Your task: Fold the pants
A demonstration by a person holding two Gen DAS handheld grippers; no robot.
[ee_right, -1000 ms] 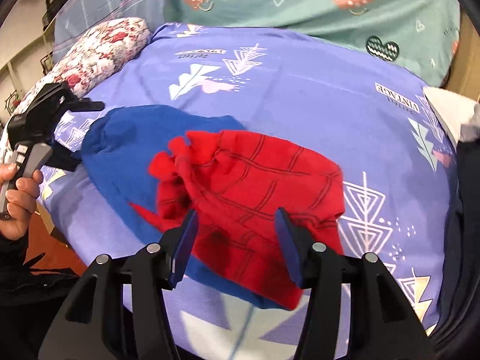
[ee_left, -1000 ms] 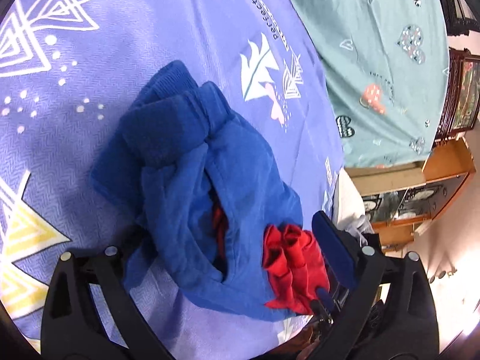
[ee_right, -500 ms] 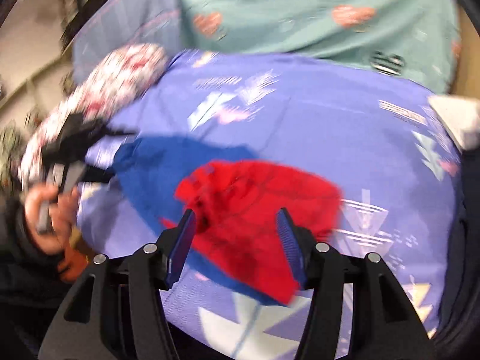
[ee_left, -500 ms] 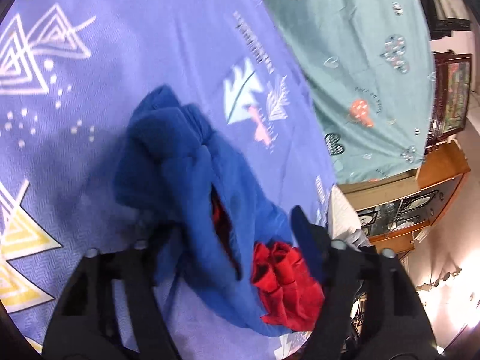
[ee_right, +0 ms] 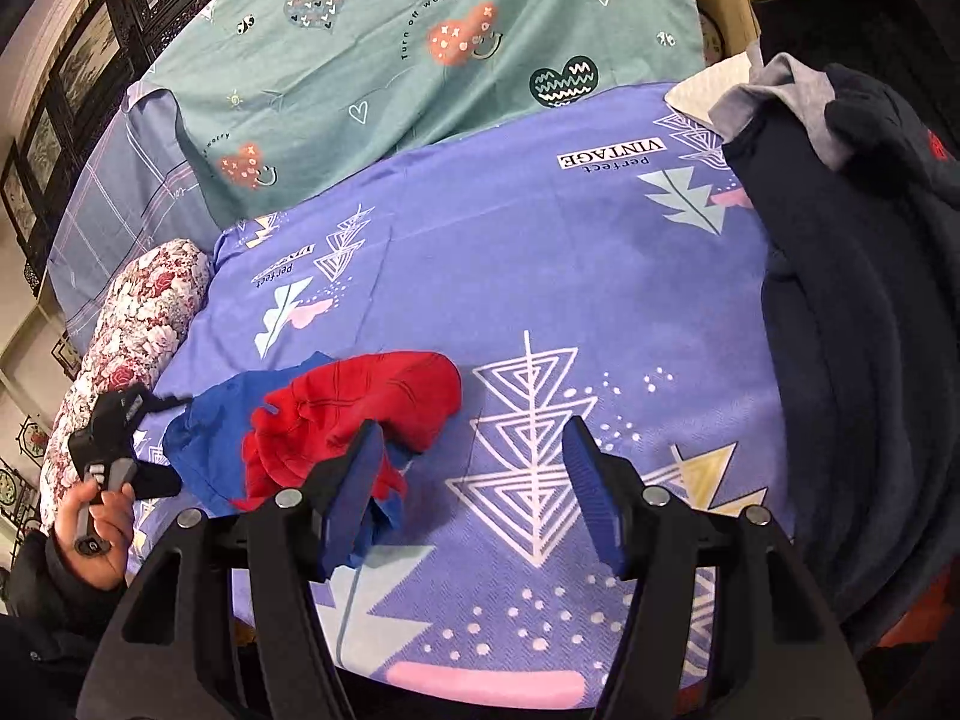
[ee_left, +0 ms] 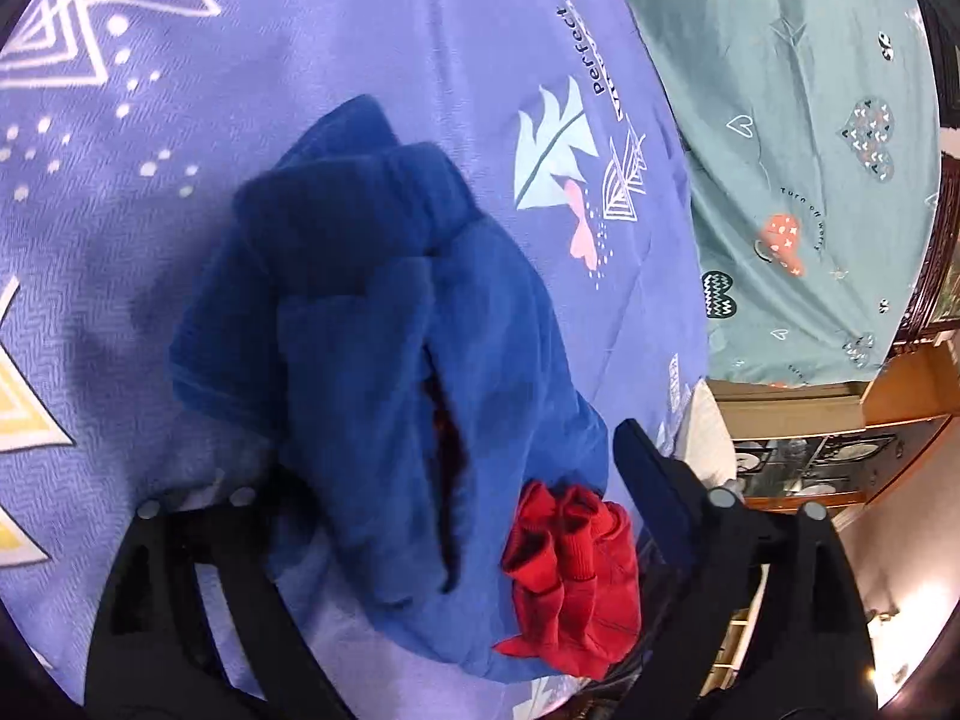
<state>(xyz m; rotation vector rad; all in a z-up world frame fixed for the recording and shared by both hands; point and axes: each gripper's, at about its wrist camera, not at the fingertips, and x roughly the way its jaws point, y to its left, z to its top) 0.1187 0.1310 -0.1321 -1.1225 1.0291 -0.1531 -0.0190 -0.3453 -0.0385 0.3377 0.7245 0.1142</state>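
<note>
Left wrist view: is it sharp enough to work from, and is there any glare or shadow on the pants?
Left wrist view: sharp, fisheye-bent edges, glare only at lower right; the pants shade the purple sheet at left. Right wrist view: sharp, evenly lit.

A bed (ee_right: 540, 276) covered with a purple patterned sheet carried a crumpled pair of blue-and-red pants (ee_right: 336, 420) near its front edge. A dark garment pile (ee_right: 852, 330) lay at its right side, a teal quilt (ee_right: 420, 42) behind, and a floral bolster (ee_right: 138, 324) along its left.
</note>
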